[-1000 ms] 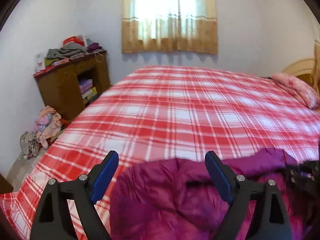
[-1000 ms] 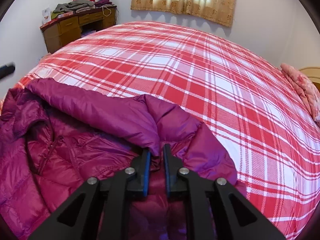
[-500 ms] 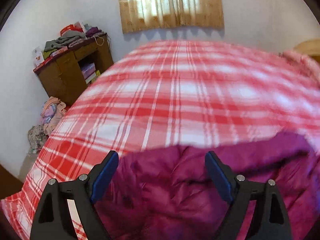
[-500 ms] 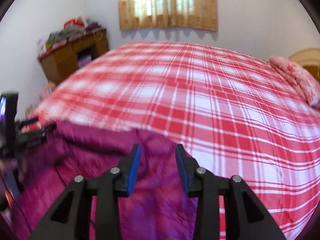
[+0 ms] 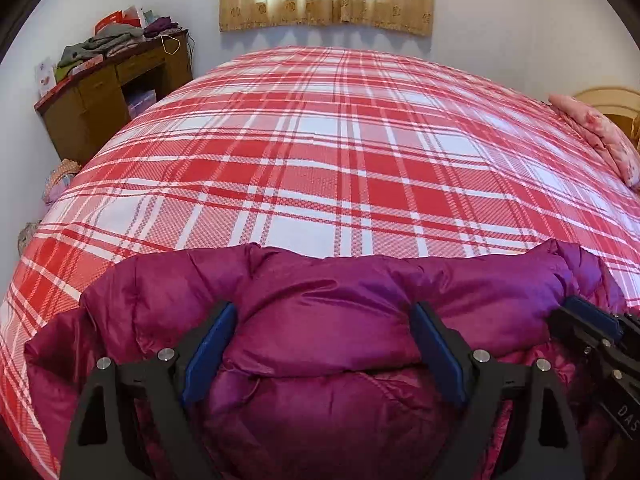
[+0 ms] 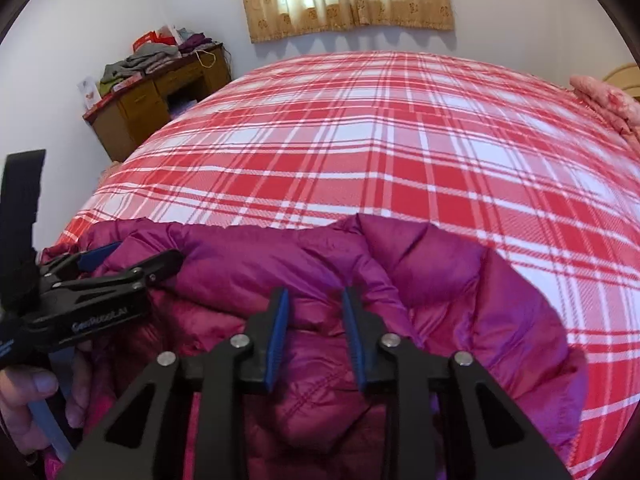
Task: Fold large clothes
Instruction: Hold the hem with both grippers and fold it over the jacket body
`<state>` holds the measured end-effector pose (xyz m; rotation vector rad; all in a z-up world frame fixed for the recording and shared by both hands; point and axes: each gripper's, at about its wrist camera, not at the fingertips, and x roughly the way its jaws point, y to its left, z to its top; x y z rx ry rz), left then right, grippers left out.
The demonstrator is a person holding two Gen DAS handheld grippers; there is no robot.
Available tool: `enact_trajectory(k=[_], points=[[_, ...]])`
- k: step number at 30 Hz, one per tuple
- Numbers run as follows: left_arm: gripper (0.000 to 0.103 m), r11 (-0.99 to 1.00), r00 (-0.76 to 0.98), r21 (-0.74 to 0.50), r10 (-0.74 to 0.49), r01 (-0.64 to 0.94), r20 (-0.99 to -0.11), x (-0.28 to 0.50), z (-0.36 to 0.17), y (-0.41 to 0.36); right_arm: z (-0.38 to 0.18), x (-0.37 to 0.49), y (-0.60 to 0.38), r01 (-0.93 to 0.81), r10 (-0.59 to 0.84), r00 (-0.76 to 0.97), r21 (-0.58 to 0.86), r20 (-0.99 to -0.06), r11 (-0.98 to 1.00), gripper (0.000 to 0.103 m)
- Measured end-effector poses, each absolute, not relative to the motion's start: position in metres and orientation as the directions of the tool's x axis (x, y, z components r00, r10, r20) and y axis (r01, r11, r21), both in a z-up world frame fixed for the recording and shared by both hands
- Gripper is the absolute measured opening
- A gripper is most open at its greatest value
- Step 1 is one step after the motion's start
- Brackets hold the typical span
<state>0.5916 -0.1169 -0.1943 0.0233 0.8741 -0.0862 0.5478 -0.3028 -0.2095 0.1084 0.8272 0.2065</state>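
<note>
The magenta down jacket lay on the near edge of the plaid-covered bed, and I judged the fold to be only partly made: a puffy sleeve or side panel lay doubled across the body, the far edge ran in a fairly straight line, but the right end bulged loose and nothing yet looked compact. More folds and some flattening seemed left to do. I had the left gripper tilted down over the middle of the jacket, its fingers wide apart and straddling a quilted bulge without pressing on it. The right gripper pointed down at the jacket's right half, just beside the left one; its fingers were closing, a narrow gap between them, with fabric behind that gap but, as far as I could see, not pinched. In the right wrist view a hand gripped the left tool's handle.
</note>
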Motion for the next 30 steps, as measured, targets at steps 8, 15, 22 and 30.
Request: enact_trajectory(k=[8, 15, 22, 30], points=[[0.090, 0.997, 0.637, 0.021, -0.035, 0.080, -0.770, 0.591, -0.202, -0.120, -0.218, 0.550, -0.302, -0.138, 0.227, 0.654, 0.181, -0.721, 0.974, 0.030], [0.091, 0.996, 0.636, 0.047, -0.012, 0.076, -0.772, 0.594, -0.204, -0.122, -0.220, 0.551, -0.298, -0.136, 0.201, 0.654, 0.148, -0.730, 0.980, 0.030], [0.092, 0.995, 0.637, 0.059, -0.002, 0.075, -0.771, 0.593, -0.204, -0.123, -0.221, 0.551, -0.294, -0.133, 0.184, 0.656, 0.127, -0.732, 0.983, 0.030], [0.093, 0.995, 0.636, 0.064, 0.003, 0.074, -0.772, 0.593, -0.205, -0.123, -0.222, 0.552, -0.293, -0.130, 0.170, 0.657, 0.112, -0.735, 0.985, 0.030]])
